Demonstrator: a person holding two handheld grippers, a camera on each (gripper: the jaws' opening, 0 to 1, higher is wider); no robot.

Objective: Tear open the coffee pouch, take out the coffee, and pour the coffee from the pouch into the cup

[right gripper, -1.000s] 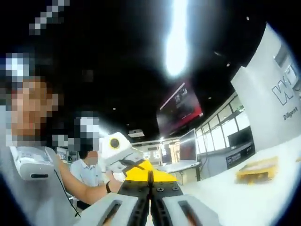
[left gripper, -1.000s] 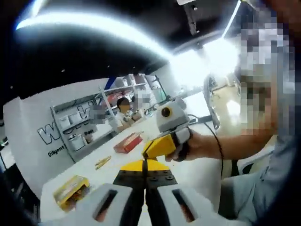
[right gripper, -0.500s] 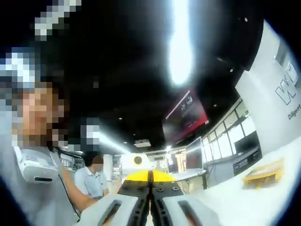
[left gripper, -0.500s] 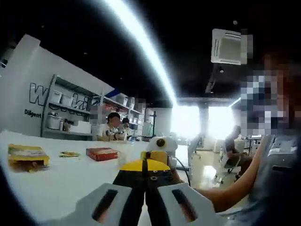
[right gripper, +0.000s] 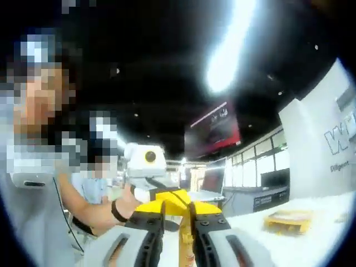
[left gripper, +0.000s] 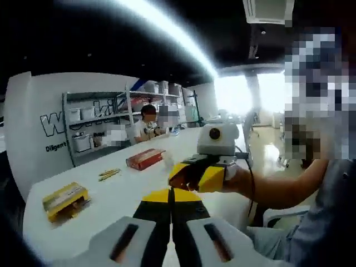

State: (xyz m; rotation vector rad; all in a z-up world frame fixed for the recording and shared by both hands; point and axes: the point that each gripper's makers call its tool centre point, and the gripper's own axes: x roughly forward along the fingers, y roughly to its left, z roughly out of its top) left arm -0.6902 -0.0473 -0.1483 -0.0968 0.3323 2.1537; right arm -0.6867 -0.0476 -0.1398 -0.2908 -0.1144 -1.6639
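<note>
Both grippers held up over a long white table, a yellow coffee pouch pinched between them.

The white table [left gripper: 105,200] carries a yellow box [left gripper: 64,199], a red box [left gripper: 144,158] and some small packets [left gripper: 109,174]. The left gripper [left gripper: 171,194] is clenched on the pouch's [left gripper: 169,193] yellow edge. The right gripper [right gripper: 178,214], jaws slightly parted, grasps the pouch [right gripper: 184,245] hanging between them; the right gripper [left gripper: 192,172] sits just beyond the left.

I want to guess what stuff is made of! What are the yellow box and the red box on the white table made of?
The yellow box and the red box both look like printed cardboard: flat faces, sharp edges, dull finish. The white table looks smooth and hard, perhaps laminate; it is too blurry to be sure.
</note>
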